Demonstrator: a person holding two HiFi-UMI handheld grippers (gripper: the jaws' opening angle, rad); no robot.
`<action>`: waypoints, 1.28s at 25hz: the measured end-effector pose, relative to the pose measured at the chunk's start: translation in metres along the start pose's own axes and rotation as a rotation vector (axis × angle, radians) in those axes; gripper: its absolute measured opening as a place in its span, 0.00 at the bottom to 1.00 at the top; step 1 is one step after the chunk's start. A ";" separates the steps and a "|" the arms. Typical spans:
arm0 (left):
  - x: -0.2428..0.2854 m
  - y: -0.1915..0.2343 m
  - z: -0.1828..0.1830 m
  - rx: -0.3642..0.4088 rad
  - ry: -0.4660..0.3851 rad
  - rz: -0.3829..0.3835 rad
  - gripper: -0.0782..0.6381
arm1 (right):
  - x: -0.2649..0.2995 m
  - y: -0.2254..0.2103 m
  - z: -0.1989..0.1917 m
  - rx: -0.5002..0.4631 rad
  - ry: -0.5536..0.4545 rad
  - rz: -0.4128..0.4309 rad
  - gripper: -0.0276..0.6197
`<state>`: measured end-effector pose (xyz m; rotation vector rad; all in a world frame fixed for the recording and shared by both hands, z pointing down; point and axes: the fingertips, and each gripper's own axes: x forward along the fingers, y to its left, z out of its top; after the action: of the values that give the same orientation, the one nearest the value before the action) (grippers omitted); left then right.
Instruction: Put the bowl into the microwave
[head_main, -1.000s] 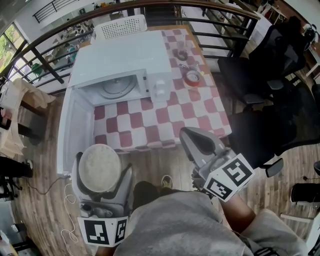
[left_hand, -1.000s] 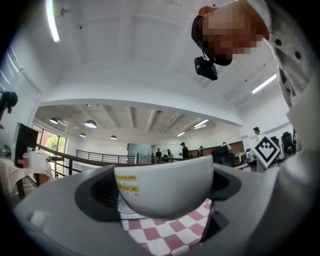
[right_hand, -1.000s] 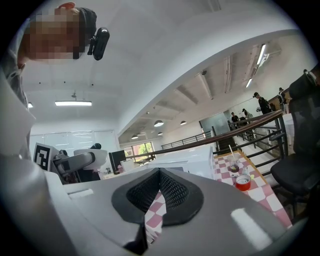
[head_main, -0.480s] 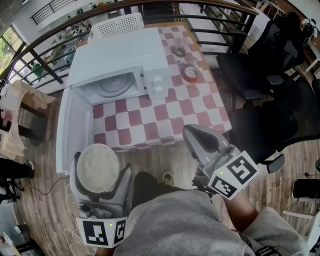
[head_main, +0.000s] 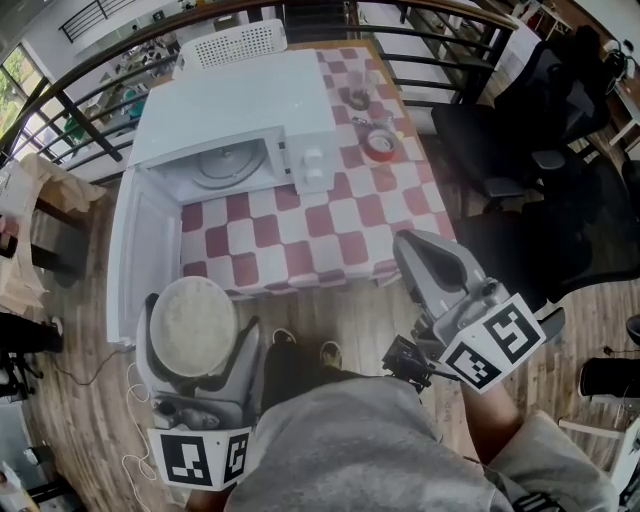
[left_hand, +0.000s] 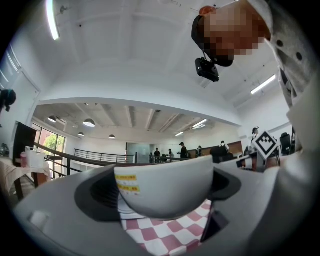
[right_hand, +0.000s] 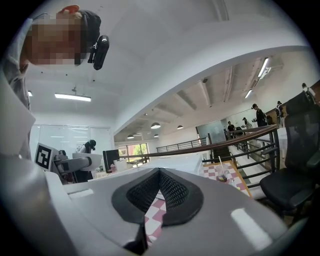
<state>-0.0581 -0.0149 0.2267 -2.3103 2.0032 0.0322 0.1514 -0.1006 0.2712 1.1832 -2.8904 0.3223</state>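
Observation:
A white bowl (head_main: 190, 330) sits low at the left of the head view, over the wooden floor and short of the table edge. My left gripper (head_main: 198, 318) is shut on it, one jaw on each side. In the left gripper view the bowl (left_hand: 170, 195) fills the gap between the jaws of the left gripper (left_hand: 165, 185). The white microwave (head_main: 240, 105) stands on the table's far left. Its door (head_main: 140, 255) is swung wide open toward me and the turntable (head_main: 225, 165) shows inside. My right gripper (head_main: 428, 262) hangs shut and empty off the table's near right corner; the right gripper (right_hand: 159, 192) shows closed pads.
The table (head_main: 310, 235) has a red-and-white checked cloth. A red-rimmed round thing (head_main: 381, 146) and a glass (head_main: 358, 100) stand to the right of the microwave. Black office chairs (head_main: 520, 130) are at the right, and a curved railing (head_main: 90, 70) runs behind the table.
My right gripper has moved to the right and slightly away from me. The left gripper still holds the bowl in nearly the same spot.

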 end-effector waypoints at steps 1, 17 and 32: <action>0.000 -0.001 0.000 -0.001 0.000 -0.002 0.82 | -0.001 -0.001 0.001 -0.001 -0.002 -0.002 0.04; 0.000 0.010 -0.004 -0.009 -0.003 0.012 0.82 | 0.013 0.007 0.001 0.025 -0.010 0.017 0.04; 0.049 0.054 -0.022 -0.033 0.023 -0.005 0.82 | 0.083 0.009 -0.008 0.038 0.036 0.025 0.04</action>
<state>-0.1049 -0.0724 0.2422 -2.3459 2.0236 0.0390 0.0855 -0.1503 0.2838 1.1351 -2.8823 0.3959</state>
